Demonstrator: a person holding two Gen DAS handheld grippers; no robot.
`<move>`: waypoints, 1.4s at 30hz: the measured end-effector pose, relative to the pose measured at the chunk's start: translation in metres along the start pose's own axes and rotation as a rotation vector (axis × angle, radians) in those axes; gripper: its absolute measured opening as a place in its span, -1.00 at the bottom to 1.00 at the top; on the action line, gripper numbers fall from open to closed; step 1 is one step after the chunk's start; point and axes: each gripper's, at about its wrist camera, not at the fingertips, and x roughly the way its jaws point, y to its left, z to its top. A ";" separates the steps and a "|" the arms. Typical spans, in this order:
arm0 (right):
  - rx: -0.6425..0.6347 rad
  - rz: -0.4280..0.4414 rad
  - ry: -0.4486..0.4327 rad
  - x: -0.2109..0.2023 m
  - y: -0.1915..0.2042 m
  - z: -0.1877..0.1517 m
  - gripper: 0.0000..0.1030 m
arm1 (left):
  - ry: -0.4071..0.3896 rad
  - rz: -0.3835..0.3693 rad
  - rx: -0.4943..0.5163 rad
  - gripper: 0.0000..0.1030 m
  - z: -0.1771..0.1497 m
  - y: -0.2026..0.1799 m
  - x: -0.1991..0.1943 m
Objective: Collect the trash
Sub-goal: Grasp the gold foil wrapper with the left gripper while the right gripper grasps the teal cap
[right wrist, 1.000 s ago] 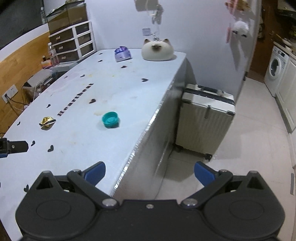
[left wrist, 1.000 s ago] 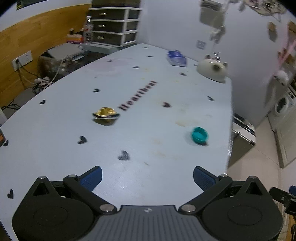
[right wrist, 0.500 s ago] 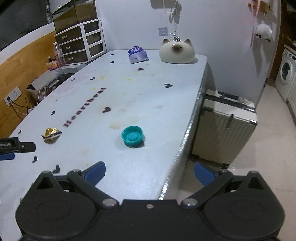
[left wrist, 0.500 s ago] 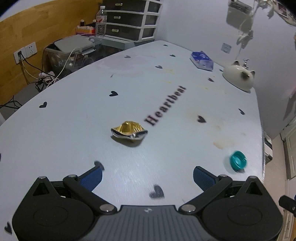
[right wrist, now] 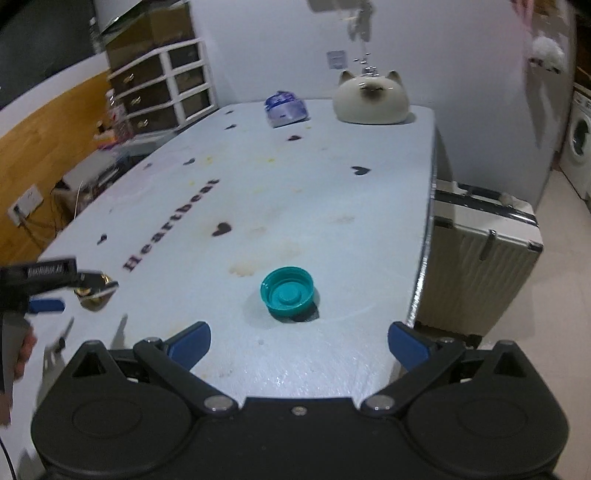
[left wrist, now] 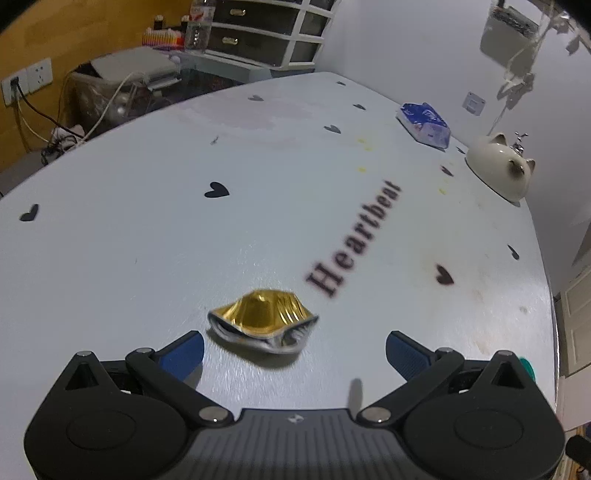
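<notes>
A crumpled gold foil wrapper (left wrist: 263,320) lies on the pale blue table (left wrist: 258,184), just ahead of my open left gripper (left wrist: 294,350), slightly left of its centre line. In the right wrist view the wrapper (right wrist: 92,293) is partly hidden behind the left gripper's fingers (right wrist: 48,305). A teal bottle cap (right wrist: 288,291) lies open side up on the table, just ahead of my open right gripper (right wrist: 299,341). The cap's edge (left wrist: 527,367) peeks out behind the left gripper's body.
A blue tissue pack (left wrist: 424,125) and a cream cat-shaped container (left wrist: 500,173) sit at the table's far end. The table's right edge (right wrist: 424,258) drops to a beige suitcase (right wrist: 480,258) on the floor. Drawers (left wrist: 258,33) stand beyond the table.
Both grippers have moved forward over the table: the left one closer to the gold wrapper, the right one closer to the teal cap. Both stay open.
</notes>
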 end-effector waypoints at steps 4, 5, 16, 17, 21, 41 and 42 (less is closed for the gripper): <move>-0.007 0.005 0.081 0.023 -0.003 0.010 1.00 | -0.016 0.025 0.015 0.98 0.006 0.006 0.014; -0.004 0.007 0.085 0.027 -0.004 0.012 1.00 | -0.020 0.029 0.024 0.97 0.006 0.006 0.017; -0.109 -0.018 0.116 0.080 0.015 0.035 0.51 | -0.041 0.079 0.146 0.42 0.004 -0.005 0.023; -0.119 -0.018 0.125 0.084 0.018 0.035 0.48 | -0.041 0.089 0.160 0.37 0.001 -0.007 0.022; -0.149 -0.013 0.146 0.094 0.028 0.034 0.29 | -0.040 0.068 0.167 0.27 -0.008 -0.009 0.014; -0.089 0.021 0.192 0.035 0.027 -0.018 -0.03 | 0.037 -0.053 0.078 -0.53 -0.057 -0.023 -0.032; -0.082 0.024 0.190 0.030 0.026 -0.020 -0.03 | 0.046 -0.051 0.087 -0.58 -0.060 -0.024 -0.032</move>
